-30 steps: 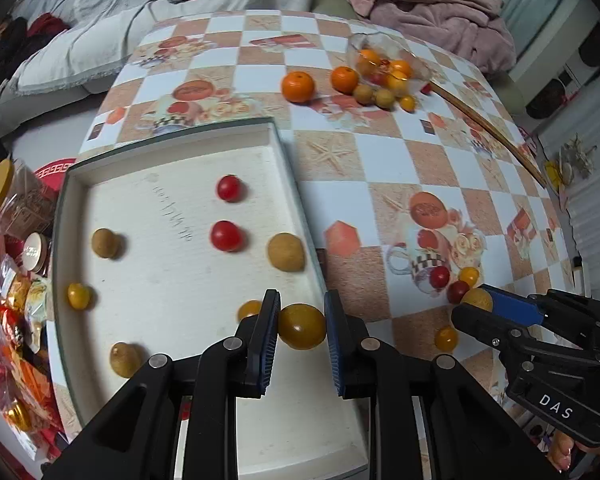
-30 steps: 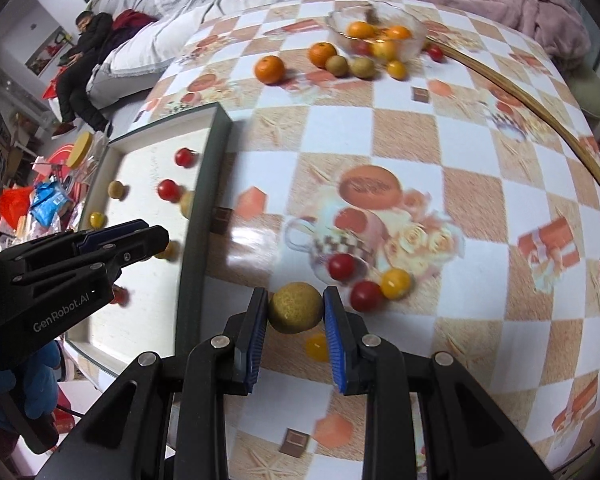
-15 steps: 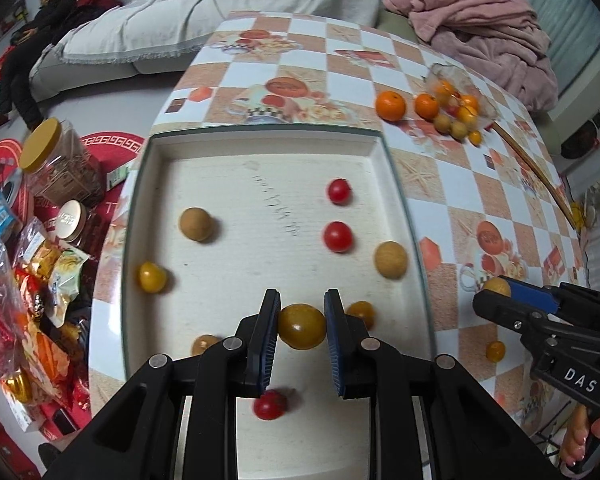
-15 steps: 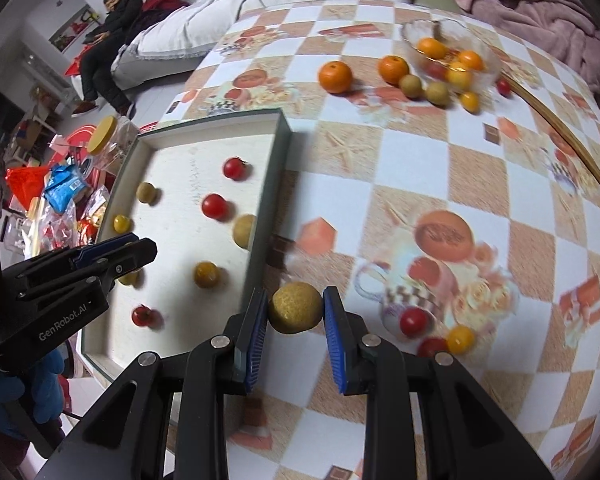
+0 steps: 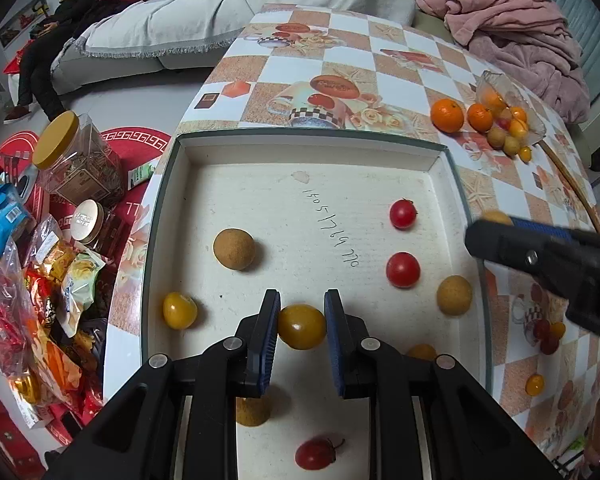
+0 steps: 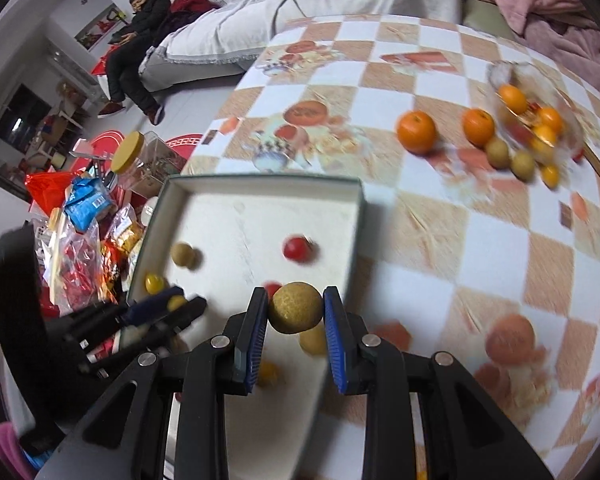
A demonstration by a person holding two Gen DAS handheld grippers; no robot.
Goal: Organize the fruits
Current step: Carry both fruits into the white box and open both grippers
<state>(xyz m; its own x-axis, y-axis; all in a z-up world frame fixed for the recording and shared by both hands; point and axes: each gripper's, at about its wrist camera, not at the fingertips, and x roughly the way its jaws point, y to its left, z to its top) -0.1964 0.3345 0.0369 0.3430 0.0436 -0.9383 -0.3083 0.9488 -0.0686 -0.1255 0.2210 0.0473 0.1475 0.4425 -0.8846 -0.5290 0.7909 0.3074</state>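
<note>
My left gripper (image 5: pixel 302 326) is shut on a yellow cherry tomato (image 5: pixel 301 327), held over the white tray (image 5: pixel 300 145). Several small fruits lie in the tray: red tomatoes (image 5: pixel 403 269), tan longans (image 5: pixel 234 249) and a yellow tomato (image 5: pixel 179 310). My right gripper (image 6: pixel 295 309) is shut on a tan longan (image 6: pixel 295 307), held over the tray's right edge (image 6: pixel 356 232). In the left wrist view the right gripper (image 5: pixel 496 224) reaches in from the right with that longan. In the right wrist view the left gripper (image 6: pixel 172 303) shows low over the tray at the left.
A tipped glass bowl (image 5: pixel 512 110) with oranges, longans and small tomatoes spills onto the checked tablecloth at the back right. A few tomatoes (image 5: pixel 546 332) lie on the cloth right of the tray. Jars and snack bags (image 5: pixel 40 280) crowd the floor left. A person (image 5: pixel 56 28) sits beyond.
Both grippers have carried their fruits leftward. The left one now hangs further in over the tray; the right one has come from the cloth to the tray's right edge.
</note>
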